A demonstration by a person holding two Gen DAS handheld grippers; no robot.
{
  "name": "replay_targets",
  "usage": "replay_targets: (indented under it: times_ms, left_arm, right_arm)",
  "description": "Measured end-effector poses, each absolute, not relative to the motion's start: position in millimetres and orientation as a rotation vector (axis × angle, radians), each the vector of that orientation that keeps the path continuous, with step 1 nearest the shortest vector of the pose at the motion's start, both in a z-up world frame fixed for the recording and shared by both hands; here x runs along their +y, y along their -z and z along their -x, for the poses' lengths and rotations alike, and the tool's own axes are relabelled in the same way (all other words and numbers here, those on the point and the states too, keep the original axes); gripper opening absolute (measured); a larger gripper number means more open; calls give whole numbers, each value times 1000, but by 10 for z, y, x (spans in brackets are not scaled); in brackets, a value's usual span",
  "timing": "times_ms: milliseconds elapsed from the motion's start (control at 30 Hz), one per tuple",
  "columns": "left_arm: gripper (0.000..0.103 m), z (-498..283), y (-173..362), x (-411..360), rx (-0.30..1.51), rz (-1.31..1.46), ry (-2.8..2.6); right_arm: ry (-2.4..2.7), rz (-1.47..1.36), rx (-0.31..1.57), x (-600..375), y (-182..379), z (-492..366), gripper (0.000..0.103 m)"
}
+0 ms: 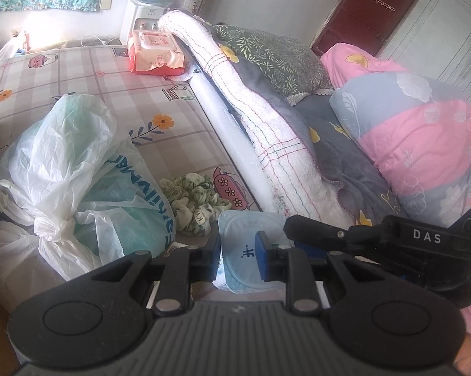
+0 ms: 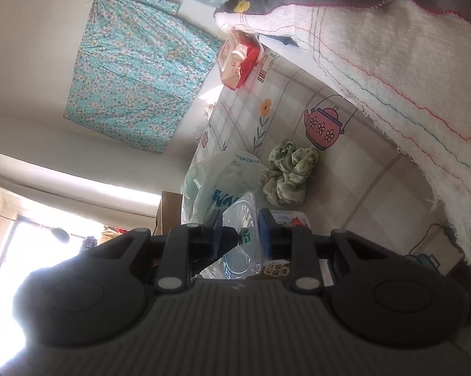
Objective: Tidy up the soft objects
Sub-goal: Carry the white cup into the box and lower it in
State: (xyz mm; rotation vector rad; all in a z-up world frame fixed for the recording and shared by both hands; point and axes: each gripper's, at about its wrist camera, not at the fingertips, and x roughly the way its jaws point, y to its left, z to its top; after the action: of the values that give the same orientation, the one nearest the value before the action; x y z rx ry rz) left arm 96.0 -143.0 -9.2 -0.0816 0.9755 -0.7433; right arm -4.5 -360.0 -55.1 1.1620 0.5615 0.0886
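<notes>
Nearby: green scrunchies (image 1: pixel 193 205), plastic bags (image 1: pixel 78 188); both tools (image 1: pixel 238 257) (image 2: pixel 240 235) clamped on wipes pack (image 1: pixel 251 250).

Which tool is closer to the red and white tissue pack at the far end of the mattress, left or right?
Hard to separate. The tissue pack lies far beyond both tools; left tool and right tool meet over the pale blue packet.

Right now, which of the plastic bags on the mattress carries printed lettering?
The bag with teal lettering, lying next to the green scrunchies. The white bag heaped against it is plain and knotted shut.
</notes>
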Motion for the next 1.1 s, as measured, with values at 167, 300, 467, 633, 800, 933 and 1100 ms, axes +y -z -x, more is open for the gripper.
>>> replay_targets:
  times_ms: [167,300,467,633,800,933,1100]
  left_arm:
    - [24,-857,-270,-1027,893,146,698]
    - [24,-782,-575,-499,818,204,600]
    - [23,-698,-825,269,753,258,424]
    - [22,-709,-793,1001,766,326,237]
    - [22,-755,-476,1620,851,431,135]
    - [22,-810,-163,1919,936,490,97]
    - [22,-844,215,2134,1044,532,86]
  right_arm:
    - [-193,-1080,538,-3317,128,-54,24]
    - [-330,-1003,554,-2905,-209,-310,25]
    - [-522,-933,638,-2190,-444,-799,25]
    - [-669,-837,830,-1274,-443,-1341,26]
    - [-696,-735,1042,-638,-249,-1672,26]
    - [-673,-676,1219,-299,-8,-1825,26]
    - [-642,-633,1344,-111,228,-1902,27]
